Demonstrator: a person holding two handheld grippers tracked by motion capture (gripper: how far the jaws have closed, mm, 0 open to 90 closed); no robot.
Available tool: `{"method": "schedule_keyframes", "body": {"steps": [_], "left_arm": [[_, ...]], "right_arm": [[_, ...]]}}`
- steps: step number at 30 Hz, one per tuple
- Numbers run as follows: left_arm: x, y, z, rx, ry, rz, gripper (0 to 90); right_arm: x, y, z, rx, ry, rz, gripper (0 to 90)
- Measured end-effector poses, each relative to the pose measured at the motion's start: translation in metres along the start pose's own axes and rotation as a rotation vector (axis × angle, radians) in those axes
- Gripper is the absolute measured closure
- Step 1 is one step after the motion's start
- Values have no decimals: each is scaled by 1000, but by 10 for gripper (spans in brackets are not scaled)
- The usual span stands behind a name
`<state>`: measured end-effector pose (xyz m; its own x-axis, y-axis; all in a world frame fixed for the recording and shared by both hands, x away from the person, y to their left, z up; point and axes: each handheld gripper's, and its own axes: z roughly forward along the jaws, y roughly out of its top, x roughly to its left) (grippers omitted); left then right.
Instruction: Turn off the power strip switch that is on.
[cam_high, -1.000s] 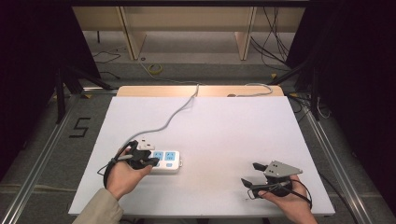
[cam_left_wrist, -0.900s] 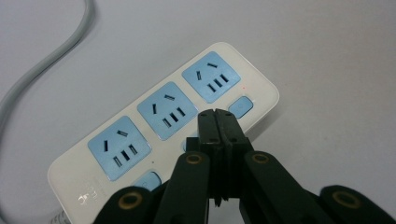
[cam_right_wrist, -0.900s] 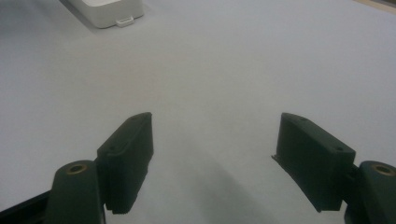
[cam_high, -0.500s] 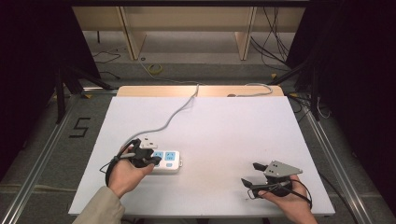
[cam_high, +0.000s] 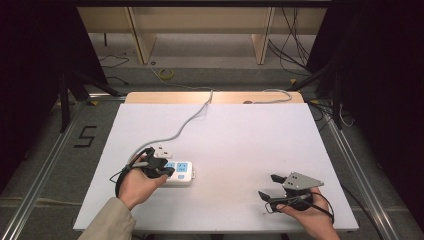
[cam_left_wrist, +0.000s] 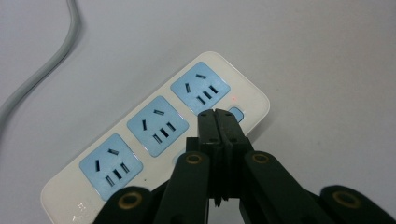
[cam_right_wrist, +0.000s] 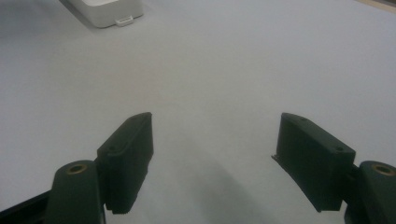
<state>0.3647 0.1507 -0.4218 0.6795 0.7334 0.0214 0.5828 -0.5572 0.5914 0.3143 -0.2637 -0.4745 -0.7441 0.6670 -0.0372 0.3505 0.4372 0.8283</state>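
A white power strip (cam_high: 181, 173) (cam_left_wrist: 154, 135) with three blue sockets lies at the near left of the white table (cam_high: 240, 145). Its grey cable (cam_high: 187, 121) runs off toward the far edge. My left gripper (cam_high: 161, 169) (cam_left_wrist: 218, 114) is shut, jaws pressed together with nothing between them. Its tips sit over the strip beside a small blue switch (cam_left_wrist: 236, 113), where a red light (cam_left_wrist: 233, 98) glows. My right gripper (cam_high: 270, 186) (cam_right_wrist: 214, 140) rests open at the near right of the table, with bare tabletop between its jaws. A corner of the strip (cam_right_wrist: 109, 11) shows far off in the right gripper view.
A wooden strip (cam_high: 215, 97) borders the table's far edge. Beyond it are wooden legs and loose cables on the floor (cam_high: 165, 74). A black "5" (cam_high: 85, 136) is marked on the floor at the left. Metal rails (cam_high: 45, 160) run along both sides.
The left gripper has shifted slightly over the power strip. The right gripper has stayed put.
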Motion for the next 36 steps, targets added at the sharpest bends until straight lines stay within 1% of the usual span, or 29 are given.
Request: {"method": "schedule_keyframes", "body": {"steps": [18, 21, 30, 31, 36], "left_arm": [[-2, 7, 5, 27, -14, 16, 896], [-2, 8, 5, 33, -14, 10, 896], [-3, 12, 7, 46, -25, 25, 896], [-4, 12, 8, 47, -21, 26, 896], [-5, 13, 10, 57, -26, 27, 896]], "right_arm": [[0, 0, 0, 0, 0, 1, 282], [0, 0, 0, -1, 0, 1, 282], [-1, 0, 0, -1, -2, 0, 282], [-1, 0, 0, -1, -2, 0, 282], [-1, 0, 0, -4, -4, -2, 281]]}}
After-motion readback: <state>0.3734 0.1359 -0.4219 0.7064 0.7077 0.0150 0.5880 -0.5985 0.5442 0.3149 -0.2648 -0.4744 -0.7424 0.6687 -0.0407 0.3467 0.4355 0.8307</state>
